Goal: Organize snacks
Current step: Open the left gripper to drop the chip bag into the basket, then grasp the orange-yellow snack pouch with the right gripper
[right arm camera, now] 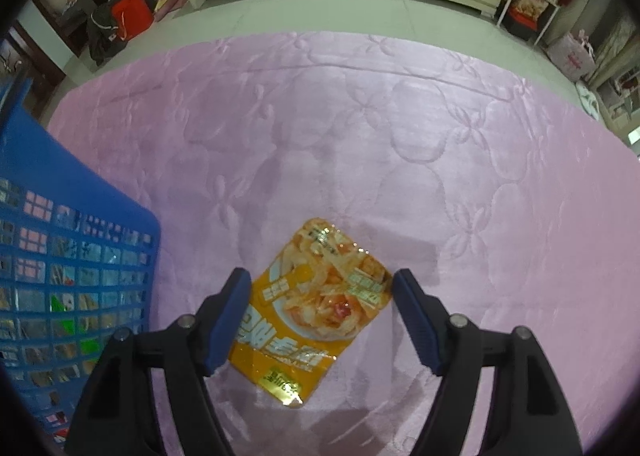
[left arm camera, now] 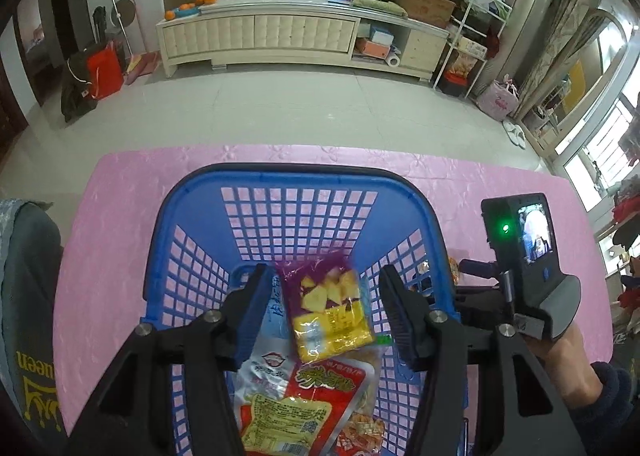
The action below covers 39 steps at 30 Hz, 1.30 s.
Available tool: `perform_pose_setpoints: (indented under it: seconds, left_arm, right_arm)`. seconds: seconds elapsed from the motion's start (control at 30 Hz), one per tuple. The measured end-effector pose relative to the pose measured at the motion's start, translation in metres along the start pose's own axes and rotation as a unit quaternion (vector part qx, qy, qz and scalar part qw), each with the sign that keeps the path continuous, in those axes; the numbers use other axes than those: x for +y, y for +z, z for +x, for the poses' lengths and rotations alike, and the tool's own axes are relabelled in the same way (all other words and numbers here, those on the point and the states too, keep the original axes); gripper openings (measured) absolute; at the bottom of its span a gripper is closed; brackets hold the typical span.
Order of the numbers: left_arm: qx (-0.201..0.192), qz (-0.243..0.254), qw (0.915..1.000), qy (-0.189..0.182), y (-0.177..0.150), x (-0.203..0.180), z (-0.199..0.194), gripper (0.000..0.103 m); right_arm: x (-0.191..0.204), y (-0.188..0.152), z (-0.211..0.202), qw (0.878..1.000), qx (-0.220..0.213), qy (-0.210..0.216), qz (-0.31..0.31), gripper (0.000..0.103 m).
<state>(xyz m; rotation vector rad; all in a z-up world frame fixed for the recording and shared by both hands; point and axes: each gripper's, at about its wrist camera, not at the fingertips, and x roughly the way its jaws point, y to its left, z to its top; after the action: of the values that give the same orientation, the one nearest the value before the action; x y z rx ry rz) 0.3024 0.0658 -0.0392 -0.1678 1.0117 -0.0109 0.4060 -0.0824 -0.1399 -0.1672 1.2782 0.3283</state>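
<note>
A blue plastic basket [left arm camera: 296, 180] stands on the pink tablecloth [left arm camera: 120, 216]. In it lie a purple and yellow snack packet [left arm camera: 328, 308], a red and white packet [left arm camera: 304, 396] and other snacks. My left gripper [left arm camera: 324, 296] is open above the basket, its jaws either side of the purple and yellow packet. An orange snack packet [right arm camera: 312, 312] lies flat on the cloth right of the basket [right arm camera: 80, 224]. My right gripper [right arm camera: 320, 296] is open and low over it, one jaw on each side. The right gripper's body [left arm camera: 520, 256] shows in the left wrist view.
The pink cloth [right arm camera: 400, 136] stretches beyond and to the right of the orange packet. Past the table's far edge is tiled floor [left arm camera: 280, 108], a long white cabinet [left arm camera: 280, 36], and a dark chair back [left arm camera: 28, 296] at the left.
</note>
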Motion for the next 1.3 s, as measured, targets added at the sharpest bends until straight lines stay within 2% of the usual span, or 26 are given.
perform_pose_setpoints:
  seconds: [0.07,0.17,0.23,0.27,0.3,0.4,0.6,0.83,1.17,1.3]
  left_arm:
    - [-0.003,-0.001,1.0000,0.001,0.001,0.000,-0.001,0.064]
    - [-0.009,-0.006,0.9999,0.003,0.000,0.003,-0.005,0.065]
    - [-0.009,-0.011,0.9999,0.002,-0.004,0.007,-0.006,0.065]
    - [-0.009,-0.013,0.9999,0.002,-0.006,0.010,-0.006,0.065]
    - [-0.009,-0.018,0.9998,0.002,-0.007,0.012,-0.007,0.065]
    - [-0.007,-0.028,0.9996,-0.002,-0.012,0.015,-0.008,0.065]
    - [-0.010,-0.027,0.9996,-0.006,-0.020,0.016,-0.018,0.065]
    - [-0.010,-0.026,0.9995,-0.013,-0.036,0.016,-0.033,0.065]
    - [-0.036,-0.013,0.9993,-0.001,-0.061,0.017,-0.075,0.065]
    - [-0.047,-0.011,0.9988,0.002,-0.067,0.021,-0.092,0.065]
  right_arm:
    - [0.005,-0.002,0.001,1.000,-0.003,-0.014,-0.016,0.079]
    - [0.007,-0.004,0.001,0.999,-0.011,-0.020,-0.024,0.078]
    - [0.011,-0.005,0.000,0.999,-0.010,-0.019,-0.038,0.072]
    - [0.012,-0.006,-0.002,0.999,-0.011,-0.017,-0.044,0.059]
    - [0.013,-0.008,-0.005,0.998,-0.016,-0.015,-0.051,0.036]
    - [0.018,-0.015,-0.007,0.997,-0.015,-0.015,-0.071,0.025]
    - [0.013,-0.027,-0.013,0.998,-0.017,0.025,-0.061,0.017]
    - [0.012,-0.046,-0.041,0.998,-0.030,0.032,-0.053,0.011]
    - [0.025,-0.066,-0.135,0.992,-0.104,0.038,-0.062,0.010]
    - [0.038,-0.061,-0.164,0.987,-0.133,0.040,-0.078,0.010]
